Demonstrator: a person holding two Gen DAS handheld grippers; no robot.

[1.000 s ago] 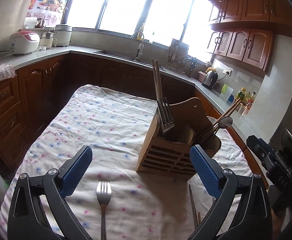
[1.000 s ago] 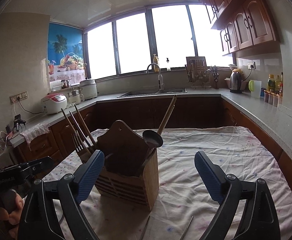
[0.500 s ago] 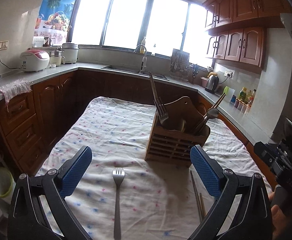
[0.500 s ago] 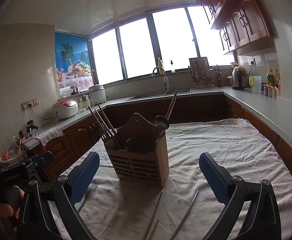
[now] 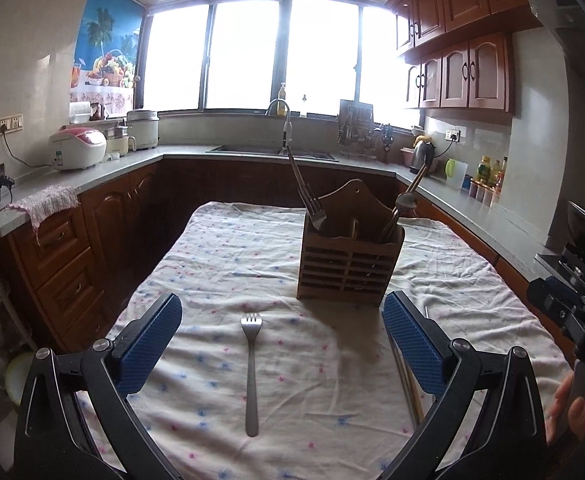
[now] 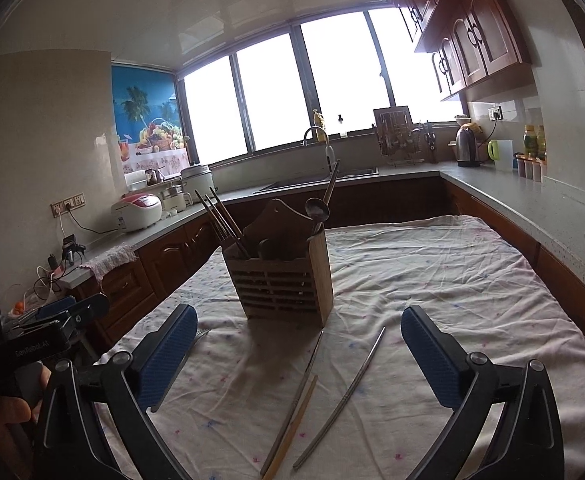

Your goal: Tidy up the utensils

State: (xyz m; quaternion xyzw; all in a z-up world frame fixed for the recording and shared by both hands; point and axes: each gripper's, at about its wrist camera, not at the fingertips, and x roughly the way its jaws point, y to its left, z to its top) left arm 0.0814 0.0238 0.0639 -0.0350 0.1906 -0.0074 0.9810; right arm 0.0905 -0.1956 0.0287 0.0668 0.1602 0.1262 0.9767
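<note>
Left claw [image 5: 280, 332] open, empty; fork [image 5: 251, 372] on cloth between its fingers.

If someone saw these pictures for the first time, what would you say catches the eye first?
Probably the wooden utensil holder standing mid-table on the flowered cloth, with chopsticks and a ladle sticking out. Next, the lone fork lying between the open left gripper fingers, and loose chopsticks before the open right gripper.
</note>
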